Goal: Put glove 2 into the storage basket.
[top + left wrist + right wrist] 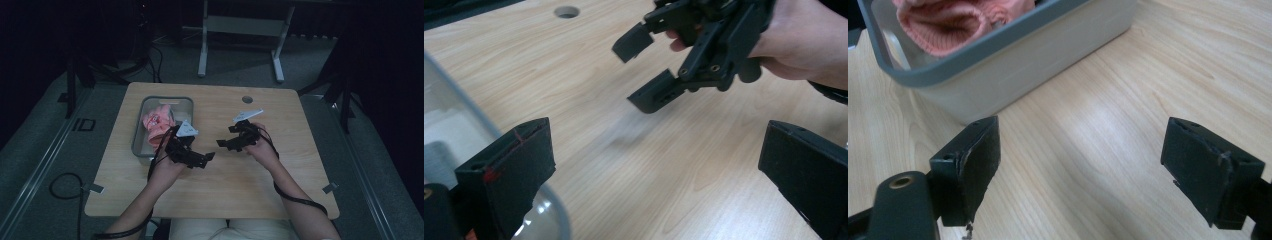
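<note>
Both hand-held grippers, left (207, 158) and right (224, 144), hover spread apart, facing, above table (240, 185).

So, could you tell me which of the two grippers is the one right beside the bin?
The left gripper: its hand sits against the grey-rimmed bin holding the pink cloth. The right gripper is over bare table.

Room was pretty dark, with grey carpet floor (240, 65) around a light wooden table (280, 175), a white-legged desk frame (240, 30) at the back, and black cables (65, 187) lying about.
</note>
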Demonstrator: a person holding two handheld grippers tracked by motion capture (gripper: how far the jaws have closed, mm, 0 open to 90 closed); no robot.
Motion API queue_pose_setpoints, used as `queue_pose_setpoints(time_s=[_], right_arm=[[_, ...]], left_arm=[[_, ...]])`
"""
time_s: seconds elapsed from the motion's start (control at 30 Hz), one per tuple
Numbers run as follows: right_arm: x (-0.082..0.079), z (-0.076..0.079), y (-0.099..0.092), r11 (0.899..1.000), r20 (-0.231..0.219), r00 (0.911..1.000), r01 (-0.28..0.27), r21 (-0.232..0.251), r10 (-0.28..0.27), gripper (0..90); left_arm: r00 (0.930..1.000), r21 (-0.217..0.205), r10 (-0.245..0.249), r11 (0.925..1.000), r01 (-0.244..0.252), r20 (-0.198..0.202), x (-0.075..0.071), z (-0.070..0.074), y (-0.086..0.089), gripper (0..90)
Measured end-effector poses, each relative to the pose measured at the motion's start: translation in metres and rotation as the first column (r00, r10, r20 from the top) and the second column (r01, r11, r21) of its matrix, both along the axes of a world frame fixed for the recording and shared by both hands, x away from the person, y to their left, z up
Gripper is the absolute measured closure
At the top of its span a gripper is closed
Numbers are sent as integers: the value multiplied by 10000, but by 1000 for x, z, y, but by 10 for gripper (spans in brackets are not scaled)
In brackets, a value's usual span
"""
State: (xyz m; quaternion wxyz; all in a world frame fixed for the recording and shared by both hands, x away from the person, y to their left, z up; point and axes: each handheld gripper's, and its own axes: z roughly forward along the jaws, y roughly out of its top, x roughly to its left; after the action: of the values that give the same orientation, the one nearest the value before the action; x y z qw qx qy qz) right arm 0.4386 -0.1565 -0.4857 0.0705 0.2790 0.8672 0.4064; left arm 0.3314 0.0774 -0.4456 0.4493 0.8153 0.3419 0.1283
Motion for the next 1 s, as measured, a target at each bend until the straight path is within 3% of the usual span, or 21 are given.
queue_pose_setpoints(time_s=[0.13,0.77,0.8,1.0], right_arm=[[-4,-7,-5,10000,-24,10000,-44,-76,44,159],[-23,-39,-33,9998,-285,9994,186,-88,-188,160],[-25,-42,-37,9997,-307,9993,223,-85,-225,160],[-29,-49,-45,9994,-301,9989,344,-65,-346,160]], left_arm=[[9997,217,-222,9995,221,59,-5,-6,-8,10],[9939,344,-1089,9934,1094,-180,-12,-43,-28,10],[9917,444,-1246,9910,1260,-330,-12,-51,-31,11],[9899,682,-1379,9878,1400,-340,-15,-66,-39,10]])
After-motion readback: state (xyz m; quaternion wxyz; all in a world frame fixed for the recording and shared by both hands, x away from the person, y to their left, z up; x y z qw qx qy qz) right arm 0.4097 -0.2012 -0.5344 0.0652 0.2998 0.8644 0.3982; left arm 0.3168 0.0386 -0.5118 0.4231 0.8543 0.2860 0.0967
